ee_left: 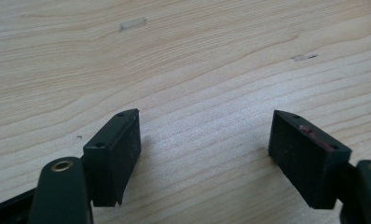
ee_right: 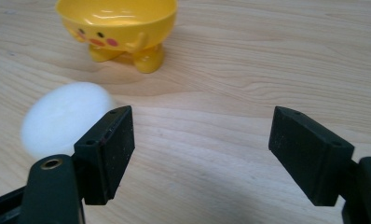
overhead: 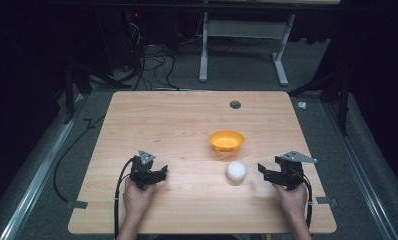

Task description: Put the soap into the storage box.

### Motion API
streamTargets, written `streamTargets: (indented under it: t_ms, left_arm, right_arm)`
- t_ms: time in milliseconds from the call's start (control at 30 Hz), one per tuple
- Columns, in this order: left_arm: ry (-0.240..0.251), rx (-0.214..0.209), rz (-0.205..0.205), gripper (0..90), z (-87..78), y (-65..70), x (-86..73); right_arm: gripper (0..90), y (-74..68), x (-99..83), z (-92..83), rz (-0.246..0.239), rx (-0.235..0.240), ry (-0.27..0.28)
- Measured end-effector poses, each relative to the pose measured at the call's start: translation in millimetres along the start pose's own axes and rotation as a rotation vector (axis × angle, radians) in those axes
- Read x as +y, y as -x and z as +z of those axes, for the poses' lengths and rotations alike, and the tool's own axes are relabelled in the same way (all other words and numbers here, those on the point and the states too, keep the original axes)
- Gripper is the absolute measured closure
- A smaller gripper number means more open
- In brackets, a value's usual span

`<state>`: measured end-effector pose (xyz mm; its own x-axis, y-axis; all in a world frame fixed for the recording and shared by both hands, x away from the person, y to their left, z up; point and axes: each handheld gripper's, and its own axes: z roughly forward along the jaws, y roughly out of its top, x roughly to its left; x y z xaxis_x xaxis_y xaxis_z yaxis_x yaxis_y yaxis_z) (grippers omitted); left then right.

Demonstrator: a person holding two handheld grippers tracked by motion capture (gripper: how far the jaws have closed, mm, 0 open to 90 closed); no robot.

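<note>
A white ball (overhead: pixel 236 171) lies on the wooden table (overhead: pixel 187 120), just in front of a small yellow bowl (overhead: pixel 227 141) with a chick face and little feet. My right gripper (overhead: pixel 261 170) is to the ball's right, held a little above the table, open with nothing between its jaws. In the right gripper view the ball (ee_right: pixel 65 119) sits left of and beyond the left jaw, and the yellow bowl (ee_right: pixel 118 28) stands farther off. My left gripper (overhead: pixel 162 173) rests at the table's front left, open over bare wood (ee_left: pixel 202 140).
A dark round cable hole (overhead: pixel 235 104) sits near the table's far edge. Table legs (overhead: pixel 204 45) and loose cables (overhead: pixel 147 65) stand on the floor beyond. Metal rails (overhead: pixel 32 180) run along both sides of the table.
</note>
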<state>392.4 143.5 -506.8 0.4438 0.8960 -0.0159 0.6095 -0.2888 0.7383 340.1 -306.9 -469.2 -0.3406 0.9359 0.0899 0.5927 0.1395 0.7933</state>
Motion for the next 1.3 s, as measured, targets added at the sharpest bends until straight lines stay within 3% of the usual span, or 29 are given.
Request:
streamTargets:
  t_ms: [400, 667, 933, 1300]
  left_arm:
    - [0.000, 0.000, 0.000, 25.6, -0.1, 0.1, -0.1]
    - [-0.001, -0.002, 0.001, 25.4, -0.2, 0.1, -0.1]
    - [-0.003, -0.002, 0.002, 25.4, -0.3, 0.0, -0.1]
    - [-0.003, -0.002, 0.002, 25.3, -0.3, 0.1, 0.0]
  right_arm:
    - [17.3, -36.2, 5.6, 8.6, -0.087, 0.067, -0.007]
    - [15.8, -52.5, 9.1, 20.0, -0.130, 0.096, -0.027]
    - [14.5, -62.2, 11.1, 31.6, -0.171, 0.111, -0.055]
    - [14.4, -69.0, 8.4, 43.8, -0.187, 0.118, -0.093]
